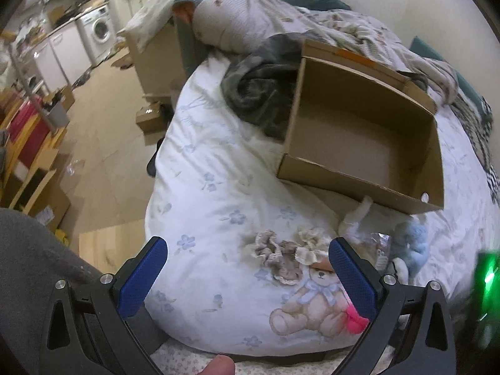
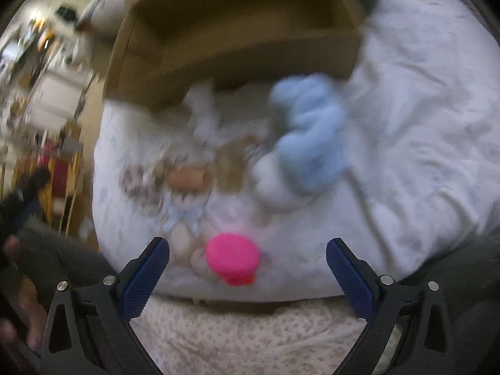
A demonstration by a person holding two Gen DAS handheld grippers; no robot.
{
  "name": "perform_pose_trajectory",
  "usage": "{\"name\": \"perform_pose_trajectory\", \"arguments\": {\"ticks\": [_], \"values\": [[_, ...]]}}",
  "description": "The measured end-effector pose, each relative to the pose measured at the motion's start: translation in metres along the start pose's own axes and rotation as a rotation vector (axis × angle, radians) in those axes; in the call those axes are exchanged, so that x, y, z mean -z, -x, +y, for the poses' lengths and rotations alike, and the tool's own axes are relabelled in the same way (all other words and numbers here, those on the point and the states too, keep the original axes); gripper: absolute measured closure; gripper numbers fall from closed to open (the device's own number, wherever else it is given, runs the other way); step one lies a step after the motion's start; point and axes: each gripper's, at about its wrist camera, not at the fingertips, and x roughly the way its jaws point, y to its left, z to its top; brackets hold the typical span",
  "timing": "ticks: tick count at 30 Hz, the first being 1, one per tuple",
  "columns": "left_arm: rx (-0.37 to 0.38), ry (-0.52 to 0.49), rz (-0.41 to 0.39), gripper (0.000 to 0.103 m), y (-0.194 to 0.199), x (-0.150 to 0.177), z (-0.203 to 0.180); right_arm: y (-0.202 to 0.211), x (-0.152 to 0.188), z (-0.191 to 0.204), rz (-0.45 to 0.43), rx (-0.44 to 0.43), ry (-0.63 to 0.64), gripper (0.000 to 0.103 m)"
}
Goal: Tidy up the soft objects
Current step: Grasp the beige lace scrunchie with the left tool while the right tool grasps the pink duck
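Holding my left gripper (image 1: 247, 268) wide open, I see beige scrunchies (image 1: 282, 254) between its fingers and the open cardboard box (image 1: 359, 137) beyond them; no writing is readable. My right gripper (image 2: 247, 262), also spread and holding nothing, has a pink soft thing (image 2: 232, 257) between its fingers. Only this blurred view shows the blue plush toy (image 2: 309, 134) fully, ahead near the box.

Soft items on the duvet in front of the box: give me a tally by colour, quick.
Beige/brown crochet scrunchies: 2
Light blue plush toy: 1
White plush piece: 1
Pink round item: 1
Total: 5
Cardboard box holds nothing.
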Motion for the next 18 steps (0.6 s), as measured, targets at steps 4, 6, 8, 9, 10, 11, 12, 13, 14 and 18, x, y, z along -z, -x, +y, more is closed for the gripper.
{"name": "perform_pose_trajectory", "arguments": {"ticks": [4, 6, 8, 9, 10, 11, 12, 13, 14, 18], "values": [[-0.004, 0.023, 0.044, 0.0, -0.008, -0.005, 0.007, -0.032, 0.005, 0.017, 0.09, 0.041, 0.052, 0.017], [-0.008, 0.033, 0.069, 0.0, -0.014, -0.008, 0.011, -0.045, 0.008, 0.021, 0.116, 0.062, 0.068, 0.03], [-0.01, 0.033, 0.097, 0.0, -0.021, -0.009, 0.012, -0.051, 0.01, 0.023, 0.116, 0.072, 0.083, 0.041], [-0.011, 0.033, 0.113, 0.0, -0.025, -0.01, 0.012, -0.05, 0.011, 0.024, 0.108, 0.077, 0.09, 0.052], [-0.009, 0.032, 0.127, 0.0, -0.028, -0.011, 0.012, -0.049, 0.011, 0.025, 0.103, 0.076, 0.091, 0.053], [-0.008, 0.03, 0.143, 0.0, -0.032, -0.012, 0.012, -0.047, 0.011, 0.024, 0.094, 0.061, 0.087, 0.053], [-0.007, 0.025, 0.163, 0.0, -0.036, -0.013, 0.011, -0.044, 0.011, 0.024, 0.084, 0.05, 0.086, 0.053], [-0.003, 0.02, 0.181, 0.0, -0.04, -0.014, 0.01, -0.04, 0.011, 0.025, 0.073, 0.046, 0.088, 0.054], [0.002, 0.019, 0.204, 0.002, -0.045, -0.015, 0.01, -0.033, 0.005, 0.023, 0.065, 0.04, 0.089, 0.054], [-0.005, 0.022, 0.294, 0.021, -0.071, -0.017, 0.009, -0.005, 0.001, 0.023, -0.029, -0.015, 0.099, 0.054]]}}
